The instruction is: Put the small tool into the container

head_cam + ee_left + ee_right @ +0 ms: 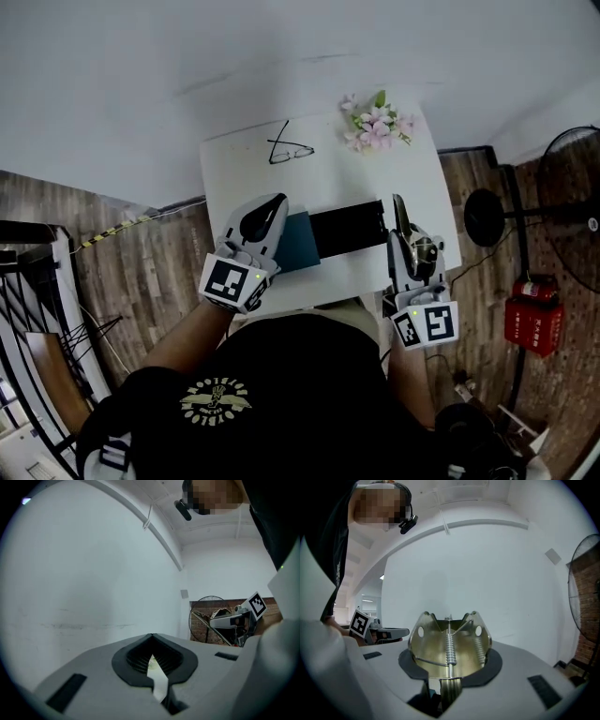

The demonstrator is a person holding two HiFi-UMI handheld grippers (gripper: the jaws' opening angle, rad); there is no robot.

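One white table (337, 178) takes up the middle of the head view. On it lies a black container (349, 228), long side running left to right, with a teal piece (298, 242) against its left end.

The left gripper (272, 208) is at centre left. Its tips reach over the teal piece and its marker cube is toward the lower left. The bare forearm behind it slants down to the lower left. In the left gripper view its pads are drawn together with only a thin sliver between them and nothing held.

The right gripper (404, 236) sits right of centre, marker cube below it, aimed toward the top of the frame and roughly level. Its jaws are clamped on the small tool (398, 214), a brass-coloured spring clip. The right gripper view shows the tool's narrow end pinched between the pads, with the flared mouth and coil spring projecting ahead. The tool's long axis follows the gripper's line and points up the frame. It is just beside the container's right end, not inside.

Spectacles (289, 150) and pink flowers (377, 122) lie at the table's far edge.
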